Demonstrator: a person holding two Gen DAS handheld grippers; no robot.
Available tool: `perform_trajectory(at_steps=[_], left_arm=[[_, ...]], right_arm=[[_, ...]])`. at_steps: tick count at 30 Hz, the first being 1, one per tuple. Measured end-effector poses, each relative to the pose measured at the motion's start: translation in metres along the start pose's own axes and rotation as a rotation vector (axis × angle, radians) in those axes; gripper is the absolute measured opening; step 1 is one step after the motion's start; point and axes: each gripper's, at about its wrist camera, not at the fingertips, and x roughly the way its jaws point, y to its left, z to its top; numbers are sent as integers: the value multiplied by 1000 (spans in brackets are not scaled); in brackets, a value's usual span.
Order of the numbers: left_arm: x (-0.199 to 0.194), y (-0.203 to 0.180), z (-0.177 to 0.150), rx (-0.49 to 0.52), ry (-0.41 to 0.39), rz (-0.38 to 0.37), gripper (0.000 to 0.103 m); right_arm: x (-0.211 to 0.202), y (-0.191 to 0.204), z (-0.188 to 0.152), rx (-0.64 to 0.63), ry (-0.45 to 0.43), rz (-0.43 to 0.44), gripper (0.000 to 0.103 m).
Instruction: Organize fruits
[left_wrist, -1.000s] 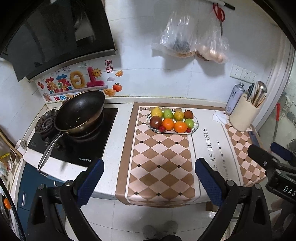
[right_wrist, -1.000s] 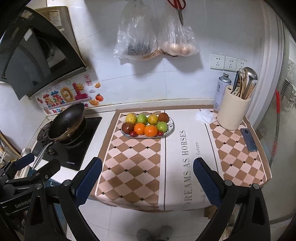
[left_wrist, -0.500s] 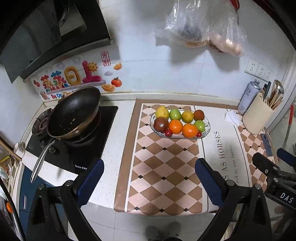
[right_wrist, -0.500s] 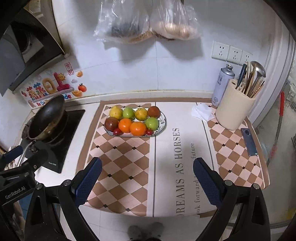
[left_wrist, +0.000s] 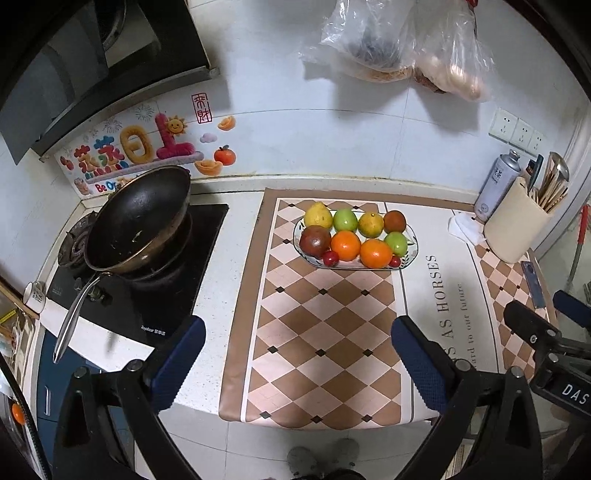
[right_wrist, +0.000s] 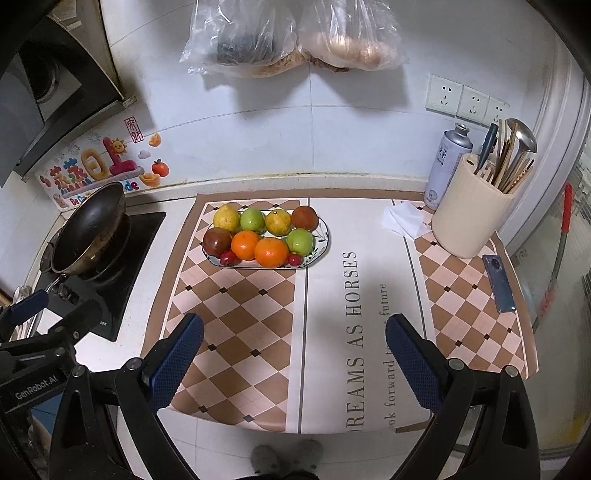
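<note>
An oval plate (left_wrist: 413, 248) (right_wrist: 324, 233) sits at the back of a chequered mat. It holds several fruits: a yellow one (left_wrist: 318, 216), green ones (left_wrist: 345, 220), oranges (left_wrist: 376, 253) (right_wrist: 271, 252), dark red ones (left_wrist: 314, 241) and small red ones (left_wrist: 331, 258). My left gripper (left_wrist: 297, 352) is open and empty, above the mat's front half, well short of the plate. My right gripper (right_wrist: 295, 350) is open and empty, above the mat's front edge. Each gripper shows in the other's view, the right one (left_wrist: 554, 332) and the left one (right_wrist: 48, 317).
A black wok (left_wrist: 138, 221) sits on the stove at the left. A cream utensil holder (right_wrist: 469, 218), a spray can (right_wrist: 447, 166), a tissue (right_wrist: 404, 221) and a phone (right_wrist: 498, 282) are at the right. Plastic bags (right_wrist: 295, 37) hang on the wall.
Both grippers have moved forward and closer to the counter; the plate and mat appear larger. Both stay open and empty.
</note>
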Motion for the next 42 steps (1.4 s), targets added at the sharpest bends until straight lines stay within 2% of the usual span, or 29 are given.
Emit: perform_trajectory(at_steps=[42], left_arm=[[-18,2,-5,-26,-20,-8,103]], right_arm=[[-12,4,-2,-30,-5,13,101]])
